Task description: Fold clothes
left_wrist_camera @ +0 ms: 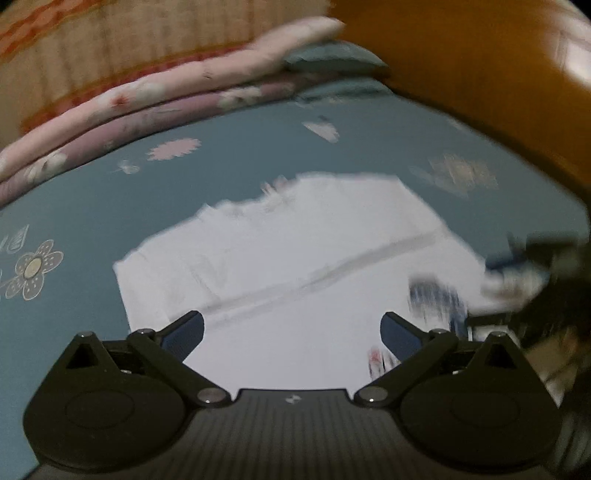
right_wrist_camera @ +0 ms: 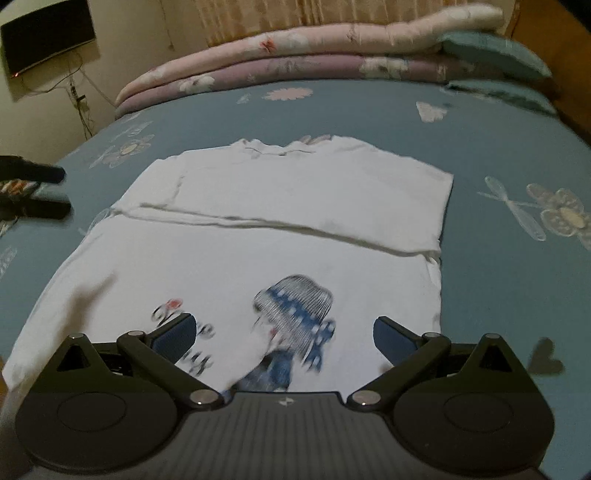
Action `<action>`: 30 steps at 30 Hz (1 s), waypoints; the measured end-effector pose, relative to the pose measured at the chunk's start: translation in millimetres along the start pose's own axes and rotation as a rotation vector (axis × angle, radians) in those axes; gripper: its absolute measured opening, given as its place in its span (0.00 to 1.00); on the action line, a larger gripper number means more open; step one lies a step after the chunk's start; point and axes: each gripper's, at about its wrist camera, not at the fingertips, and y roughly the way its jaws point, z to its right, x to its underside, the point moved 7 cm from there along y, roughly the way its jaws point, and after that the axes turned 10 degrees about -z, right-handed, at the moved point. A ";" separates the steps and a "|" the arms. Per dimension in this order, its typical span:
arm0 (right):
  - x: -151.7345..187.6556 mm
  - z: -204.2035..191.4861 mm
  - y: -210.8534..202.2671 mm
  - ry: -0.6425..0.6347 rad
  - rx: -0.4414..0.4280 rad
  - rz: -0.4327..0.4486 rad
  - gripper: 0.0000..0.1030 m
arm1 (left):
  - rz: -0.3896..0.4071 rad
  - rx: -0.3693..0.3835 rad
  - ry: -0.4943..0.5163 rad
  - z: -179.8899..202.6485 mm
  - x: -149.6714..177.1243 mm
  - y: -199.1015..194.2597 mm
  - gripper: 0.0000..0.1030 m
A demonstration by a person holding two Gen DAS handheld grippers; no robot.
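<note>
A white T-shirt point(right_wrist_camera: 258, 229) with a blue and black print point(right_wrist_camera: 295, 317) lies flat on the blue floral bed sheet point(right_wrist_camera: 498, 155), its far part folded over along a crease. My right gripper point(right_wrist_camera: 284, 338) is open and empty, just above the shirt's near printed part. My left gripper point(left_wrist_camera: 291, 336) is open and empty over the same white shirt point(left_wrist_camera: 288, 251), seen blurred from the left side. The left gripper also shows at the left edge of the right wrist view point(right_wrist_camera: 33, 192). The right gripper appears blurred at the right of the left wrist view point(left_wrist_camera: 535, 280).
Folded pink and purple floral quilts point(right_wrist_camera: 295, 55) are stacked along the bed's far side, with teal pillows point(right_wrist_camera: 495, 55) at the far right. A wooden headboard point(left_wrist_camera: 480, 66) stands on the right. A dark screen point(right_wrist_camera: 48, 33) hangs on the wall at left.
</note>
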 end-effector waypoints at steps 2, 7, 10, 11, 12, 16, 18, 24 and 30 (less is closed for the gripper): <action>11.7 -12.1 -3.0 -0.035 0.030 -0.019 1.00 | -0.017 0.016 0.031 13.0 19.6 11.3 0.98; 35.1 -30.4 21.4 -0.080 0.098 -0.103 1.00 | -0.062 0.065 0.015 27.7 61.3 42.9 0.98; 45.0 -31.3 33.6 -0.064 0.121 -0.103 1.00 | -0.085 0.109 -0.050 25.7 80.5 57.7 0.98; 46.1 -30.6 33.6 -0.056 0.121 -0.096 1.00 | -0.098 0.122 -0.073 24.5 86.4 61.8 0.98; 47.0 -29.8 33.4 -0.049 0.120 -0.090 1.00 | -0.090 0.125 -0.073 24.3 90.7 62.6 0.99; 50.0 -28.8 32.7 -0.028 0.126 -0.069 1.00 | -0.044 0.128 -0.033 25.5 101.1 59.6 0.99; 51.6 -29.9 31.8 -0.025 0.135 -0.058 1.00 | -0.041 0.129 -0.015 26.3 103.4 58.4 0.99; 62.9 -25.4 21.3 0.004 0.166 -0.061 1.00 | -0.059 0.106 -0.003 23.1 117.1 49.7 0.99; 82.3 -15.7 2.0 0.041 0.174 -0.045 1.00 | -0.050 0.082 -0.037 13.5 142.0 27.5 0.99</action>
